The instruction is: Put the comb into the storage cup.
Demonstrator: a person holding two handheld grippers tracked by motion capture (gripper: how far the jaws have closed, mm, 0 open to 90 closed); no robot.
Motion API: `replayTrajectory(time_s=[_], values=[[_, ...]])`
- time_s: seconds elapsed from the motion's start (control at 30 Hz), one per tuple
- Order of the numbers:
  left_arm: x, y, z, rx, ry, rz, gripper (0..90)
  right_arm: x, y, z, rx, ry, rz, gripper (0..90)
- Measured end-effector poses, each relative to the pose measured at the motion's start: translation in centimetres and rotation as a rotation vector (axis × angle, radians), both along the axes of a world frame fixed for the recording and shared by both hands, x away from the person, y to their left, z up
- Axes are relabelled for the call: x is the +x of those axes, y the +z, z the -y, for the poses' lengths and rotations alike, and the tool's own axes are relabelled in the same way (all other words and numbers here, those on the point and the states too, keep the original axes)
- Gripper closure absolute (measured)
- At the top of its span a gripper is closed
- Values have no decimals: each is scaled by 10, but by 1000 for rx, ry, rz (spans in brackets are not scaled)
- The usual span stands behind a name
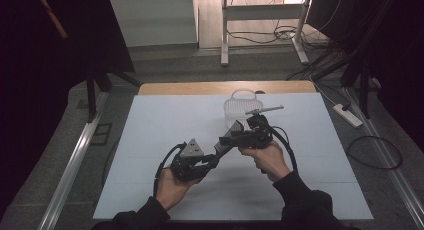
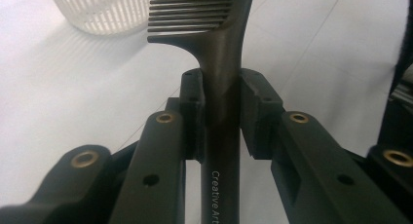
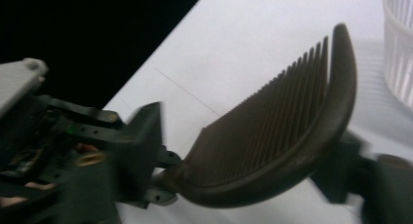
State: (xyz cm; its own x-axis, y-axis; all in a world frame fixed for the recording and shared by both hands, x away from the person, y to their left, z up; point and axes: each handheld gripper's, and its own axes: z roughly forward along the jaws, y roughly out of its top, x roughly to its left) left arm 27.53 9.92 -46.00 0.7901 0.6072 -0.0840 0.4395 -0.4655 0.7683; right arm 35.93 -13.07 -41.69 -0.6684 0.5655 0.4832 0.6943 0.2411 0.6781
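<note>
So we've got a dark comb (image 2: 221,63) clamped by its handle in the left gripper (image 2: 221,95); in the left gripper view the two black jaws squeeze the handle from both sides, near the middle of the frame. White lettering runs along the handle at the bottom centre, and we can read "Creative Art" before it runs off the edge. The teeth start just above the jaws and head to the top of the frame.

In the right gripper view the comb (image 3: 272,146) sweeps across the centre, teeth pointing up and to the left, with the left gripper (image 3: 141,151) gripping its handle end at lower left. The right gripper's own jaws sit blurred behind the comb's back at lower right, so we can't tell if they're apart or together.

From the high view both hands meet near the middle of the white table (image 1: 165,125), left gripper (image 1: 212,152) and right gripper (image 1: 232,135) right next to each other. A white ribbed basket (image 1: 239,107) stands just beyond them, toward the top centre, with a thin grey stick-like thing (image 1: 265,110) across its rim.
</note>
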Motion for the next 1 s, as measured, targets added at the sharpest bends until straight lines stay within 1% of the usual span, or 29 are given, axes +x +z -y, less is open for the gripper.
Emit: replayTrajectory(time_s=[0.03, 0.1, 0.27, 0.3, 0.33, 0.43, 0.47, 0.57, 0.73, 0.83, 0.87, 0.93, 1.0], values=[[0, -1, 0, 6, 1, 2, 729, 0, 0, 1, 12, 4, 0, 444], [1, -1, 0, 2, 7, -3, 729, 0, 1, 3, 33, 7, -9, 531], [1, -1, 0, 3, 7, 0, 729, 2, 0, 6, 34, -7, -22, 712], [0, -1, 0, 10, 6, 1, 729, 2, 0, 6, 40, -14, -30, 730], [0, -1, 1, 13, 8, 4, 729, 3, -1, 7, 53, -19, -50, 748], [0, -2, 2, 24, 10, 5, 729, 3, -3, 8, 85, -27, -90, 781], [0, -3, 2, 30, 11, 7, 729, 3, -3, 8, 91, -28, -96, 795], [1, -4, 3, 36, 12, 3, 729, 3, -4, 7, 145, -28, -153, 835], [2, -6, 2, 22, 2, -7, 726, 1, -4, 6, 143, -32, -156, 839], [3, -6, 2, 6, -3, -16, 715, 1, -3, 7, 149, -33, -163, 839], [3, -5, 1, -9, -1, -20, 706, 1, -3, 7, 150, -32, -161, 839], [3, -3, 0, -26, 1, -25, 642, 1, -2, 7, 154, -28, -156, 839], [3, -1, -1, -34, 2, -22, 605, 1, -2, 7, 151, -29, -151, 839]])
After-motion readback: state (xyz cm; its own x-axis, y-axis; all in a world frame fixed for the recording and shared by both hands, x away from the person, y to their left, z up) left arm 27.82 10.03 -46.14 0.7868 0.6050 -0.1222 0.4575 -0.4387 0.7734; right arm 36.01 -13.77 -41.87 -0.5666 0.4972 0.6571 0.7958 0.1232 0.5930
